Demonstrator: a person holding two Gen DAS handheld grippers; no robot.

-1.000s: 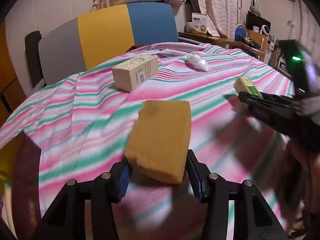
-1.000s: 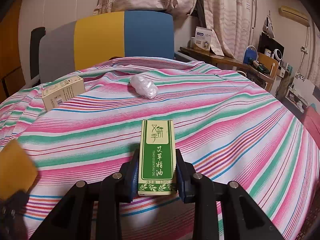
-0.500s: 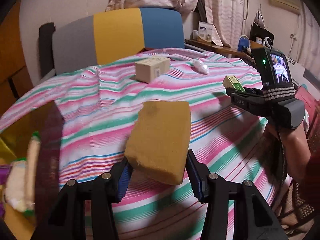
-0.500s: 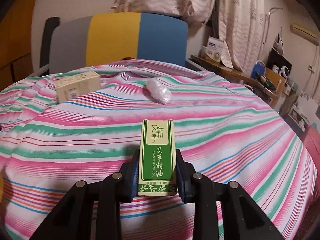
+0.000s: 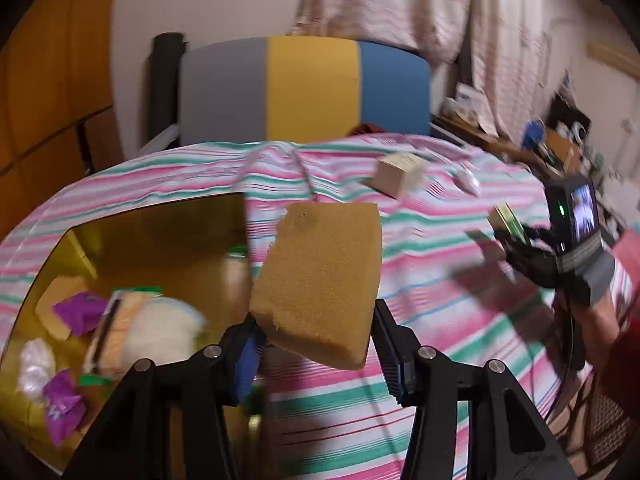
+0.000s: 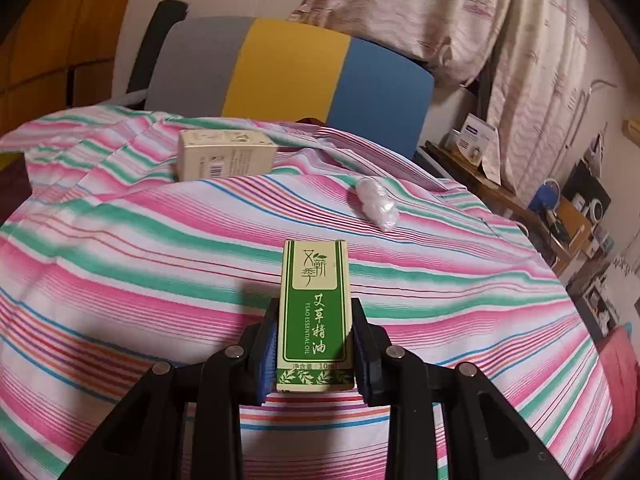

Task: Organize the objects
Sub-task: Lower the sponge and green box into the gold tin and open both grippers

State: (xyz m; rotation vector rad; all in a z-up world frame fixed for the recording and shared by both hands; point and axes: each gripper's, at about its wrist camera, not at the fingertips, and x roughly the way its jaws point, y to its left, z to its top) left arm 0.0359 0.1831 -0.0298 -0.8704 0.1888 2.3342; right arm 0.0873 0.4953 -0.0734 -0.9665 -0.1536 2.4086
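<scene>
A: Left wrist view: we are carrying the sponge, with the left tongs clenched on its lower end, right beside the yellow bin that already has packets and wrappers in it.

B: And the right tongs are clenched on the green oil box, holding it above the striped cloth on the bench.

A: So we are judging this as the drop-off step for the sponge. Next we are needing to bring it over the bin's opening and let go.

B: Then the green box is following. The beige box and the plastic wad are lying on the cloth near the far edge, not yet collected.
</scene>
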